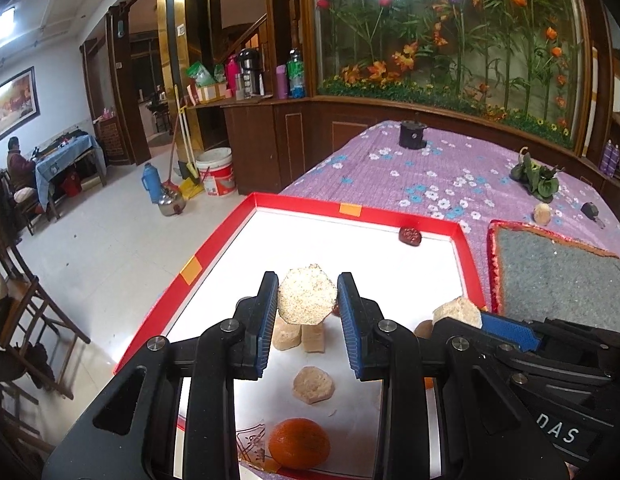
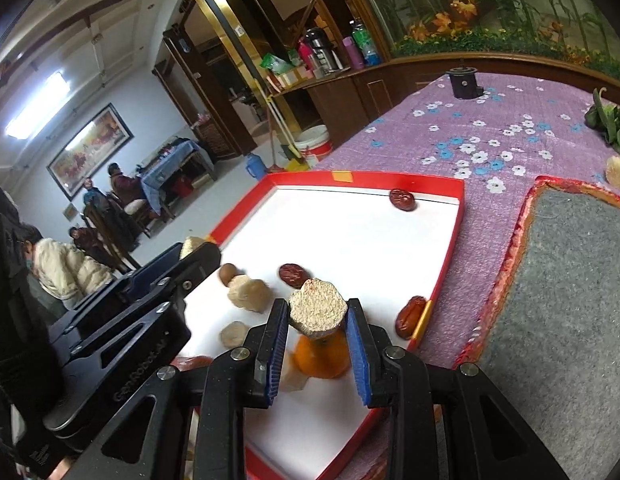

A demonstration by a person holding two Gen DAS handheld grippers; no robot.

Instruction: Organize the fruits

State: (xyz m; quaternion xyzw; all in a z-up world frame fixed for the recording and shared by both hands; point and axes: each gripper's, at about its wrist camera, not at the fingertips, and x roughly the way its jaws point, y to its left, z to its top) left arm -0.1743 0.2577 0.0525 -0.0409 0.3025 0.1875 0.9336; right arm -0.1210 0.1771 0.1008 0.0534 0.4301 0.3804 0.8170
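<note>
The left gripper (image 1: 307, 300) is closed on a pale sesame cake (image 1: 307, 300), held above the white floor of the red-rimmed tray (image 1: 350, 209). The right gripper (image 2: 318, 316) likewise pinches a second sesame cake (image 2: 318, 311), over an orange (image 2: 322, 356). Both seem mid-carry; next, each piece probably needs lowering onto a bare patch of tray, clear of the dates (image 2: 402, 200), before the fingers spread.

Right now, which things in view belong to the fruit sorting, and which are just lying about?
Job:
- left gripper, shut on a hexagonal sesame cake
- right gripper, shut on another pale hexagonal cake
- red-rimmed white tray
- orange tangerine
- wrinkled red date

Lying about:
- black cylindrical holder
- leafy greens
- grey felt mat
</note>
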